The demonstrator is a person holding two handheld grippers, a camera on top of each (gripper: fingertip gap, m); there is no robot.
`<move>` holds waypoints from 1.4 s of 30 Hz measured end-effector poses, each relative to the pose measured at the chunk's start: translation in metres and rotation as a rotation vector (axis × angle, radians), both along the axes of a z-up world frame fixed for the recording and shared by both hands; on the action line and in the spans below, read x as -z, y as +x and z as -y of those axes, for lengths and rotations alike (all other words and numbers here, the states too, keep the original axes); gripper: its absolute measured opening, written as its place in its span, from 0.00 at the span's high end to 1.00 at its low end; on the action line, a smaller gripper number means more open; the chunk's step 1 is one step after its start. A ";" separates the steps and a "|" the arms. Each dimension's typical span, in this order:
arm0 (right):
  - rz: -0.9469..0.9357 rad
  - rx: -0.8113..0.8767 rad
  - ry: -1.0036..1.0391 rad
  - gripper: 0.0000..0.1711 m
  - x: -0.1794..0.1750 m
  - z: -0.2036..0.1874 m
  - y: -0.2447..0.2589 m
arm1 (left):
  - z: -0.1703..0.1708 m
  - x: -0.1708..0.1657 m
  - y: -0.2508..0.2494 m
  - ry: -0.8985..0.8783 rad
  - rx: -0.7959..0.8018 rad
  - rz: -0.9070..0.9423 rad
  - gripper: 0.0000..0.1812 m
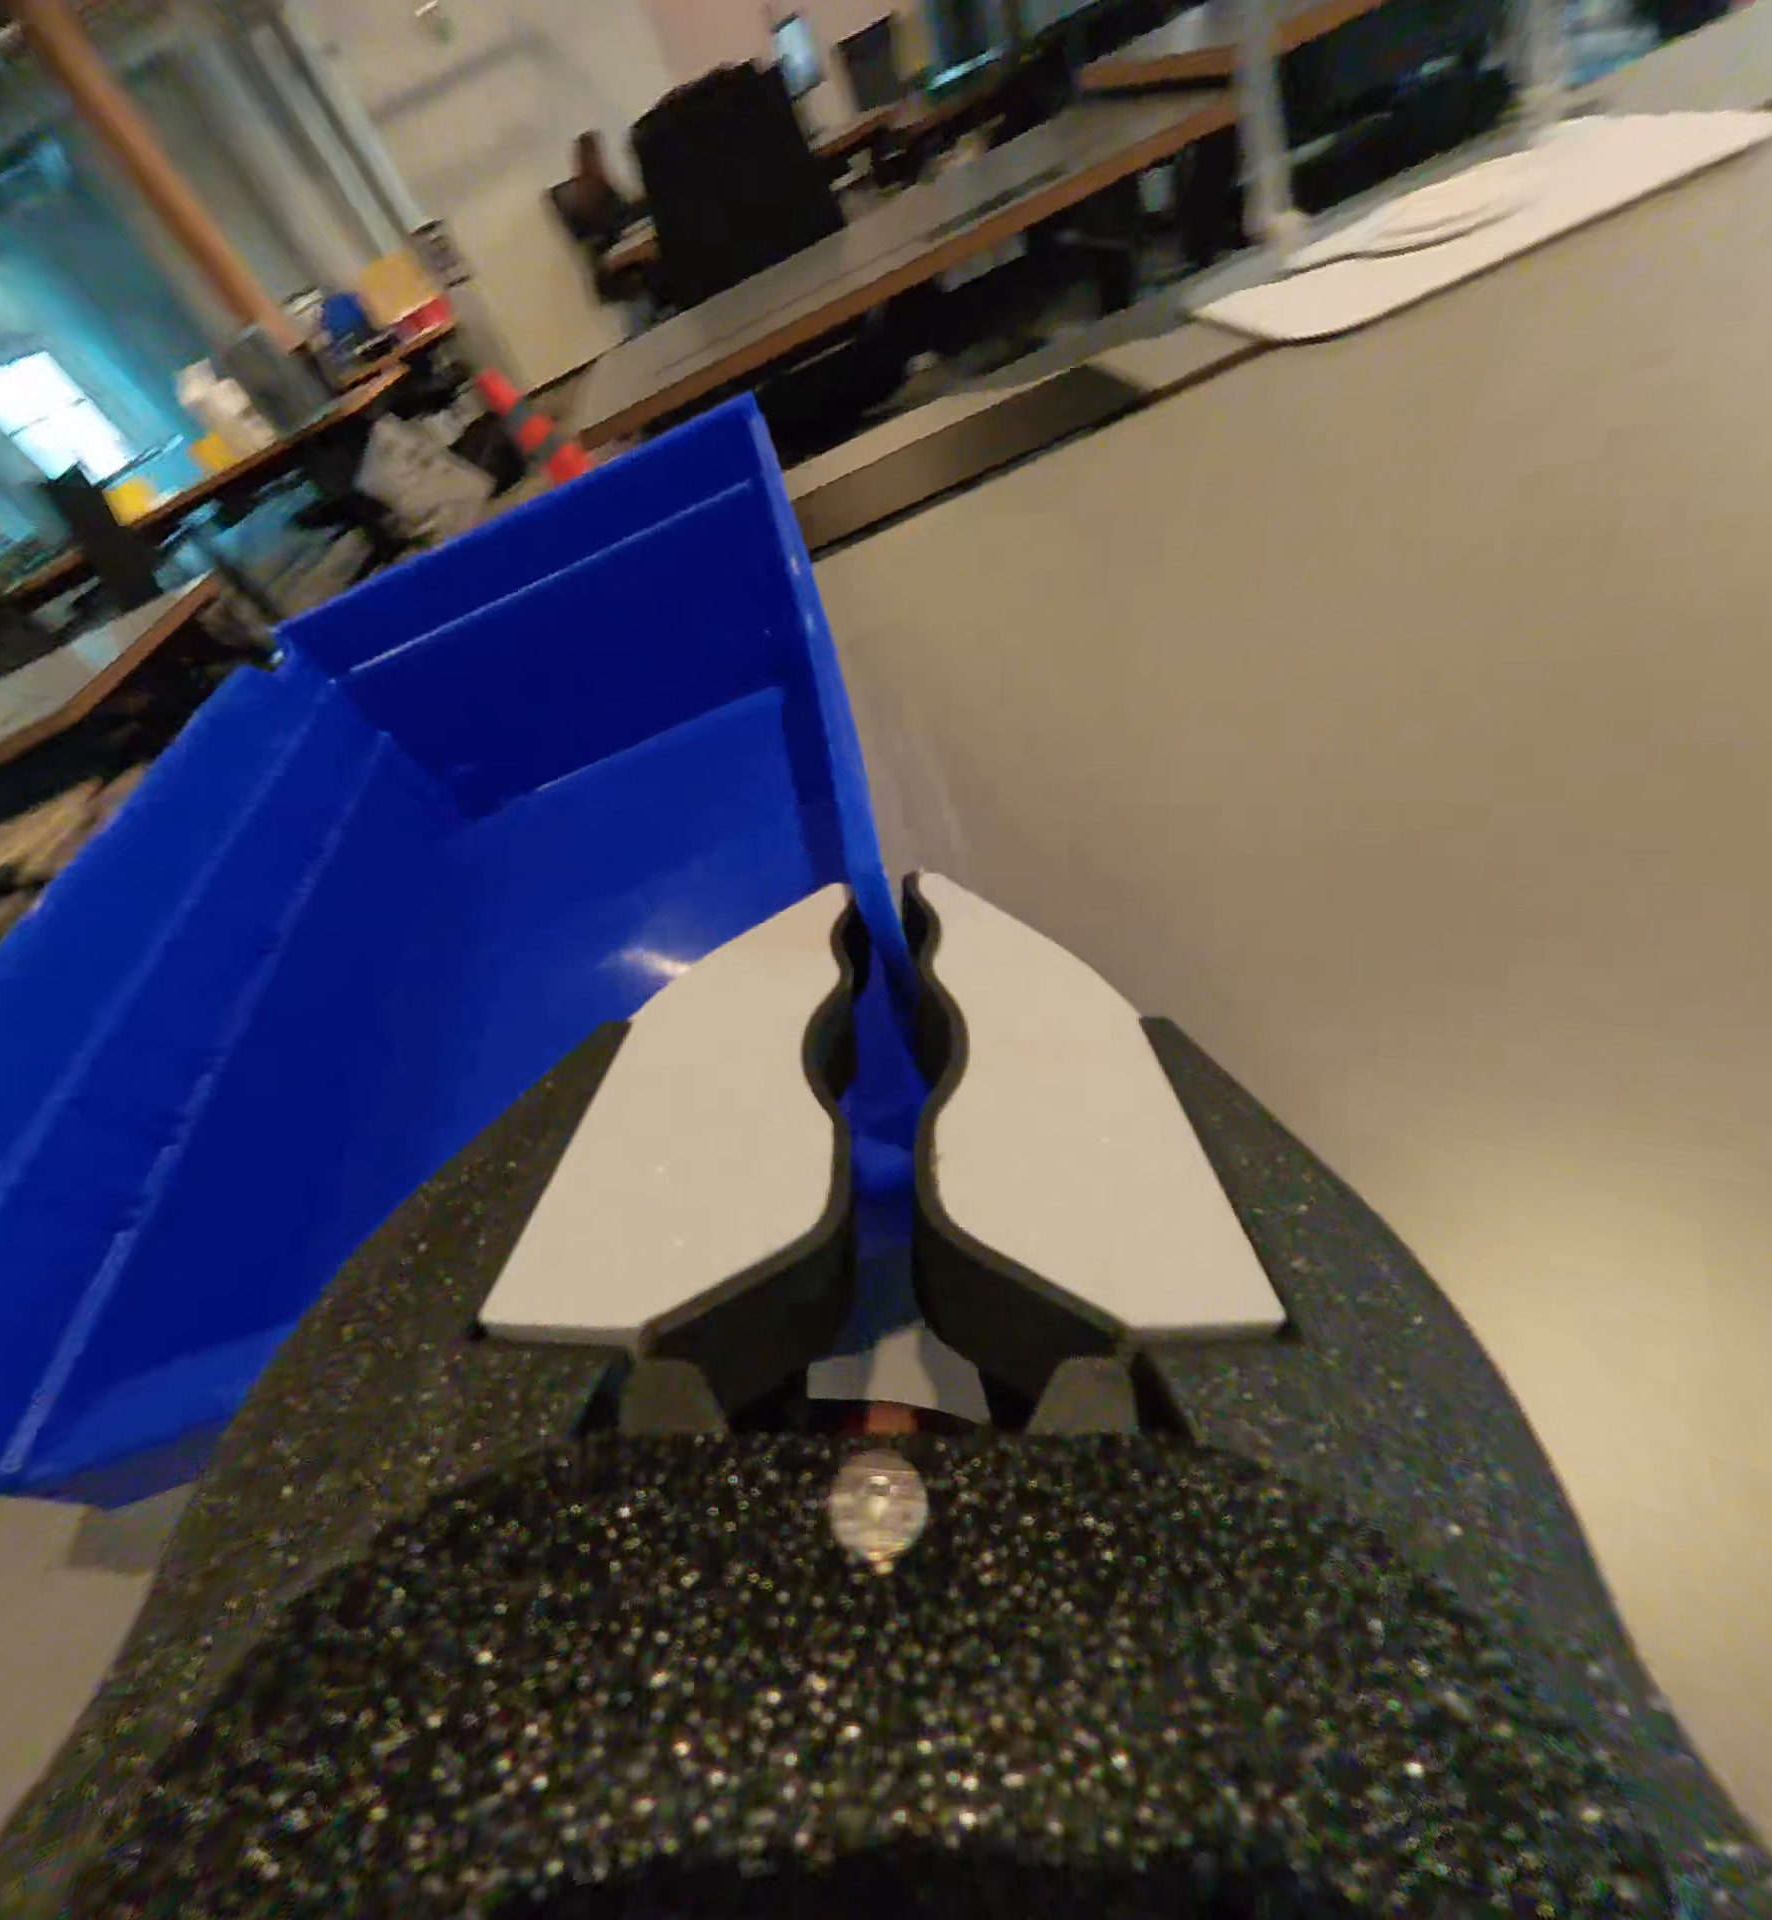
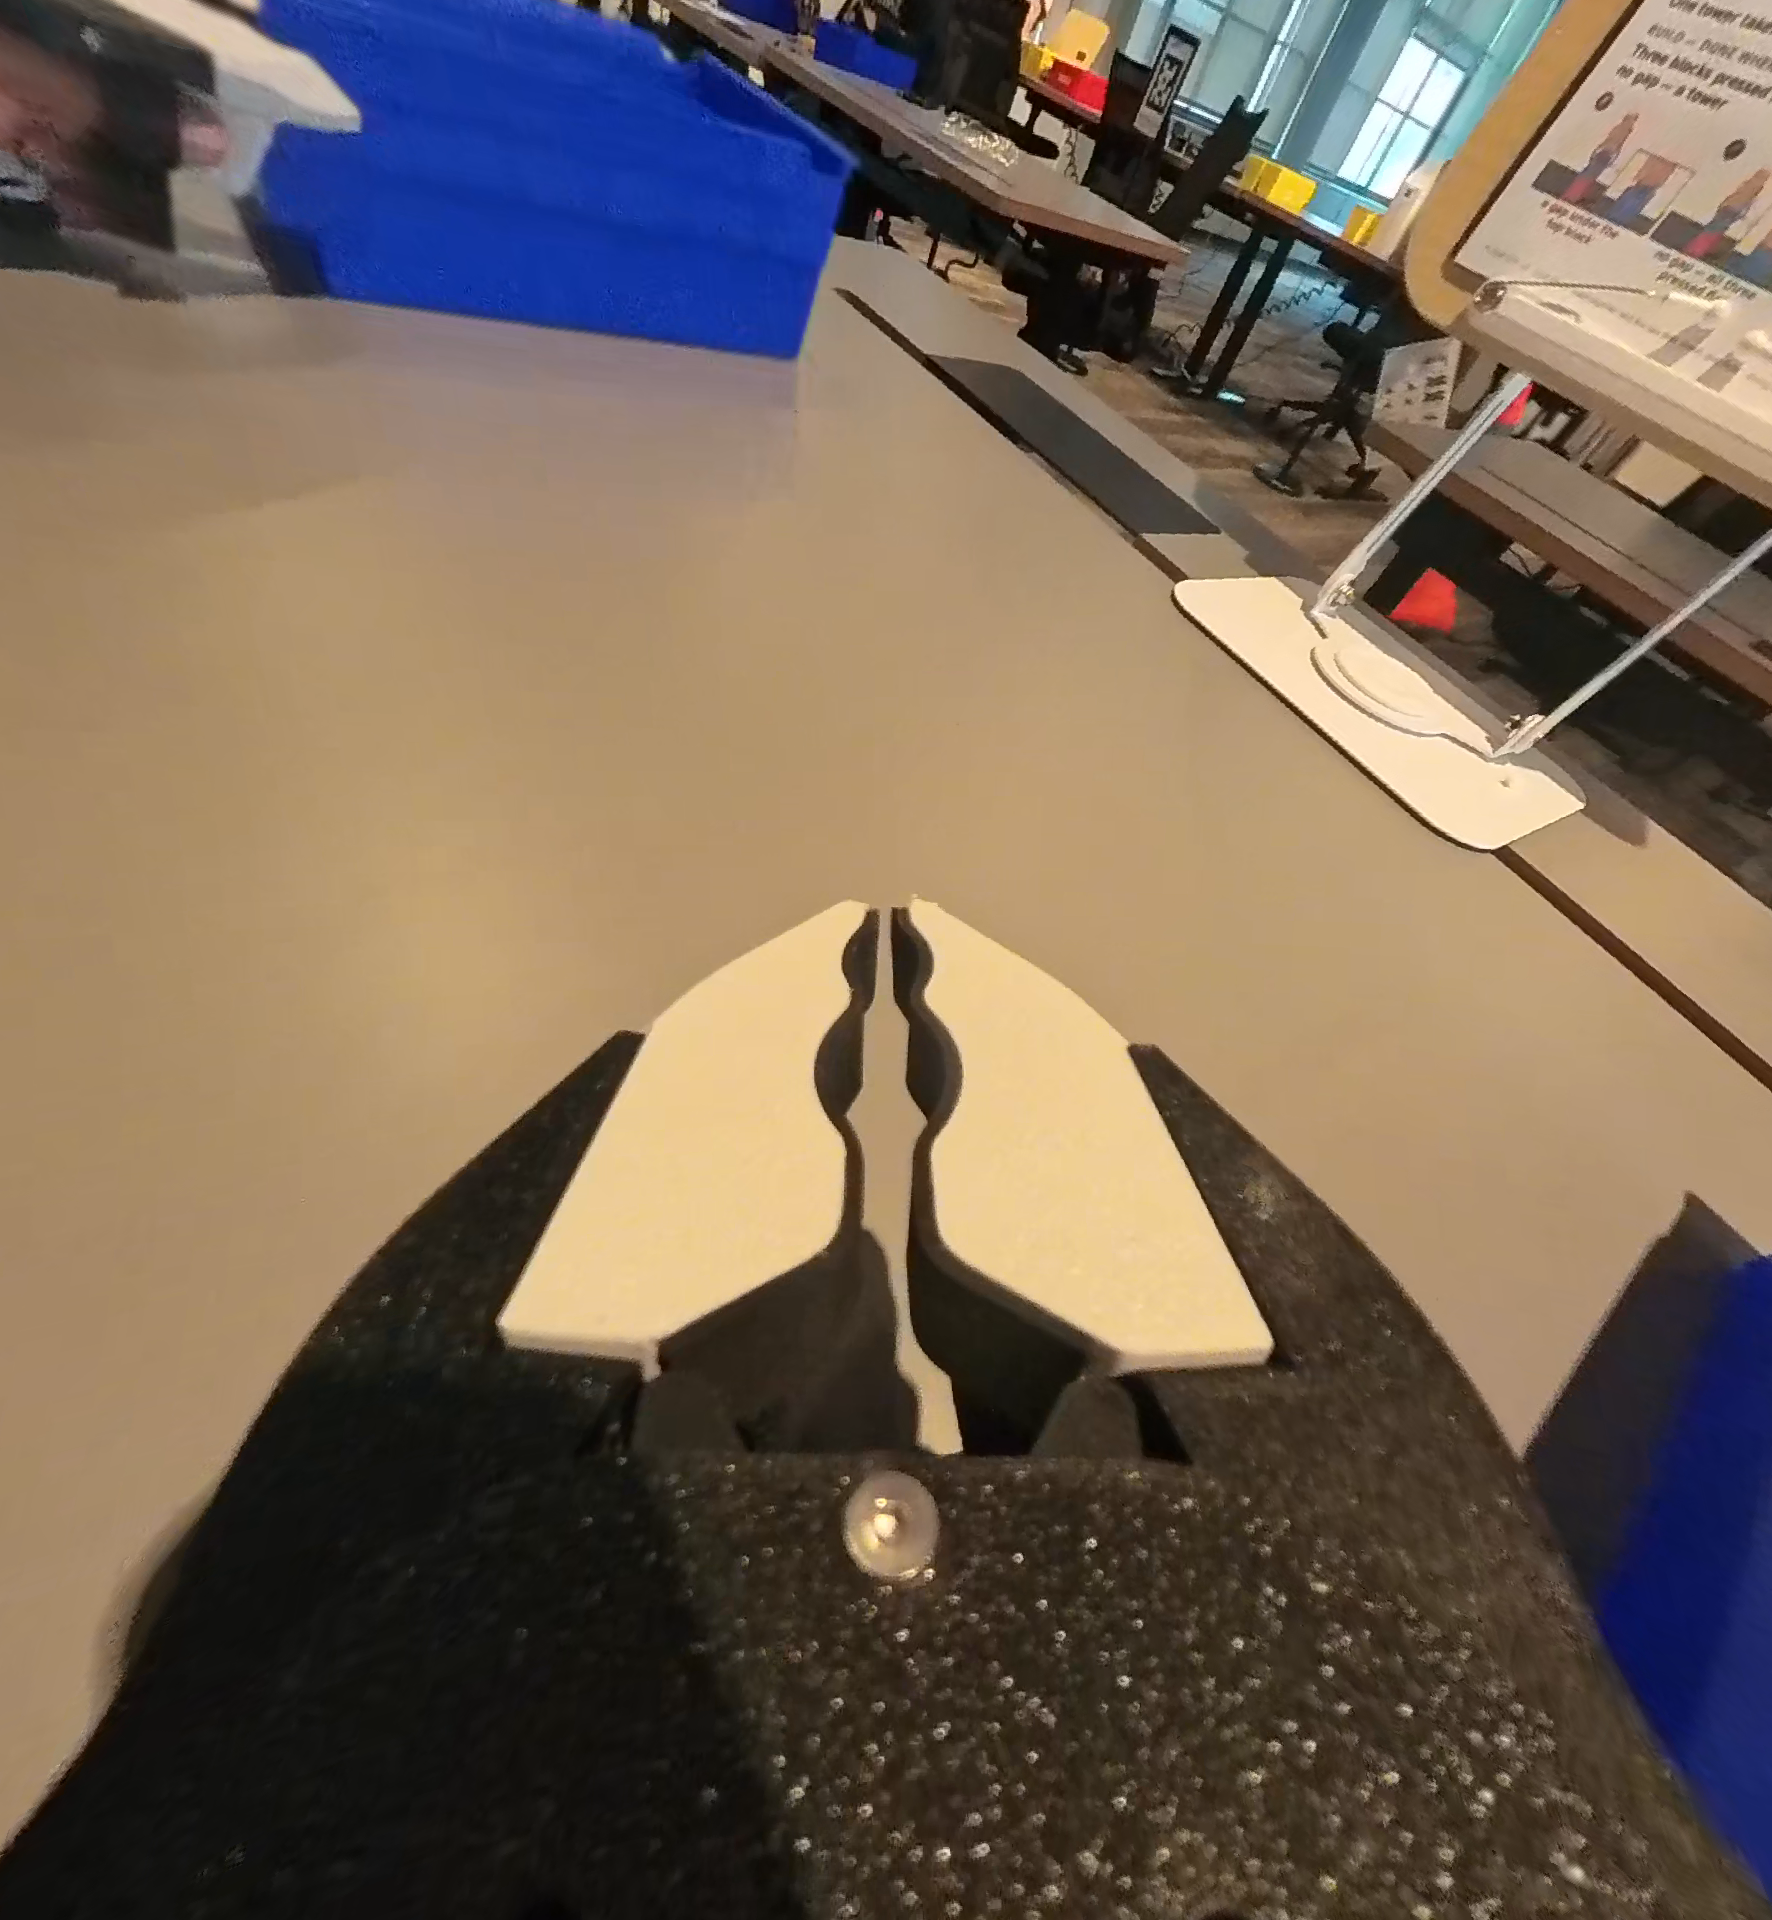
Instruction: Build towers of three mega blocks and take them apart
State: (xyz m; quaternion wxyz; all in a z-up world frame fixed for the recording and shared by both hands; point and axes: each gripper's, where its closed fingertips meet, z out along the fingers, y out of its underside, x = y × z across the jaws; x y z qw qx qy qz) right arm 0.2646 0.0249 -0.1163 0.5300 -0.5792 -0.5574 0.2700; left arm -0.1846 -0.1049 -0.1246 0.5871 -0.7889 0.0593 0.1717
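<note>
Blue plastic bin (image 1: 238, 987), open-topped, tilted, filling the left half of the left wrist view; nothing visible inside it. Its right-hand wall runs down the middle of the frame into the left tongs (image 1: 877, 904), whose grey fingers (image 1: 716, 1122) are closed on that wall's edge, blue showing in the narrow slot between them.

Grey bench (image 1: 1381, 935), bare matte surface, right half of the same view. Background desks and chairs in the upper part of the frame are blurred.

Right tongs (image 2: 884, 909), lower centre of the right wrist view: pale fingers (image 2: 716, 1143) drawn nearly together, only a thin wavy slit between them, holding nothing, with the bench (image 2: 446, 675) visible through the slit.

Blue bins (image 2: 549, 197), a row, upper left of the right wrist view, at the far edge of the bench. Another blue piece (image 2: 1713, 1507), lower right edge, partly cut off.

White stand base (image 2: 1381, 707) with thin metal rods carrying a printed instruction sheet (image 2: 1692, 187), upper right.

Mega blocks: none can be made out in either view.
</note>
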 end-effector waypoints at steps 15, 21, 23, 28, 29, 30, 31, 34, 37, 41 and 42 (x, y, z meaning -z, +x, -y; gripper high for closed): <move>-0.269 0.081 -0.025 0.95 -0.041 0.009 0.033 | 0.076 0.001 0.172 -0.075 1.005 0.127 0.99; -0.331 0.549 0.229 0.83 -0.071 -0.002 0.105 | 0.100 0.002 0.214 -0.155 1.237 0.211 0.99; -0.342 0.683 0.289 0.85 -0.080 -0.001 0.133 | 0.103 0.002 0.224 -0.174 1.287 0.227 0.99; -0.283 0.850 0.040 0.82 -0.050 -0.036 0.172 | 0.100 0.002 0.236 -0.196 1.340 0.248 0.98; -0.267 0.837 -0.052 0.80 -0.037 -0.044 0.171 | 0.099 0.002 0.238 -0.198 1.348 0.248 0.98; -0.252 0.817 -0.136 0.78 -0.025 -0.051 0.168 | 0.098 0.002 0.239 -0.199 1.352 0.248 0.98; -0.240 0.802 -0.202 0.77 -0.014 -0.057 0.166 | 0.098 0.002 0.241 -0.200 1.355 0.248 0.98; -0.226 0.776 -0.273 0.83 0.001 -0.071 0.162 | 0.098 0.002 0.245 -0.202 1.366 0.247 0.98; -0.171 0.736 -0.239 0.92 0.002 -0.076 0.157 | 0.100 0.002 0.248 -0.203 1.373 0.246 0.98; -0.074 0.671 -0.179 0.93 0.003 -0.078 0.146 | 0.102 0.002 0.251 -0.207 1.389 0.249 0.98; -0.067 0.654 -0.175 0.92 0.003 -0.078 0.143 | 0.102 0.002 0.252 -0.210 1.397 0.251 0.98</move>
